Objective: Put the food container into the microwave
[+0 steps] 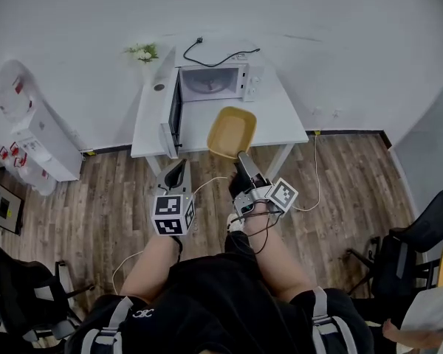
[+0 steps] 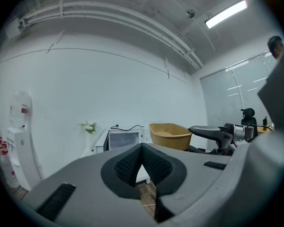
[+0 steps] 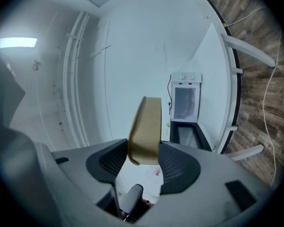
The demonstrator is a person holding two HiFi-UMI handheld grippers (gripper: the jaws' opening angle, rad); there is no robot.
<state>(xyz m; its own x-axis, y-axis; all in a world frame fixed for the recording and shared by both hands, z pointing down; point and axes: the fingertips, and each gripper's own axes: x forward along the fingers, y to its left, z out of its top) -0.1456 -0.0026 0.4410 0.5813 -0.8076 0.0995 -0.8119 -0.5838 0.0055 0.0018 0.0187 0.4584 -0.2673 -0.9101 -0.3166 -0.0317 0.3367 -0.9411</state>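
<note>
A tan food container (image 1: 231,131) hangs tilted over the front edge of the white table (image 1: 284,113), and my right gripper (image 1: 242,156) is shut on its near rim. In the right gripper view the container (image 3: 146,126) stands edge-on between the pads of the right gripper (image 3: 144,153). Behind it is the white microwave (image 1: 210,82), its door (image 1: 172,113) swung open to the left and its cavity (image 3: 185,103) showing. My left gripper (image 1: 179,168) floats left of the container, below the door, shut and empty. In its own view the left gripper (image 2: 142,148) faces the microwave (image 2: 123,139) and the container (image 2: 169,134).
A small plant (image 1: 142,51) stands behind the microwave and a black cable (image 1: 221,59) runs along the wall. A water dispenser (image 1: 31,135) stands at the left. Black chairs (image 1: 417,245) are at the right, and a thin cord (image 1: 315,172) trails over the wood floor.
</note>
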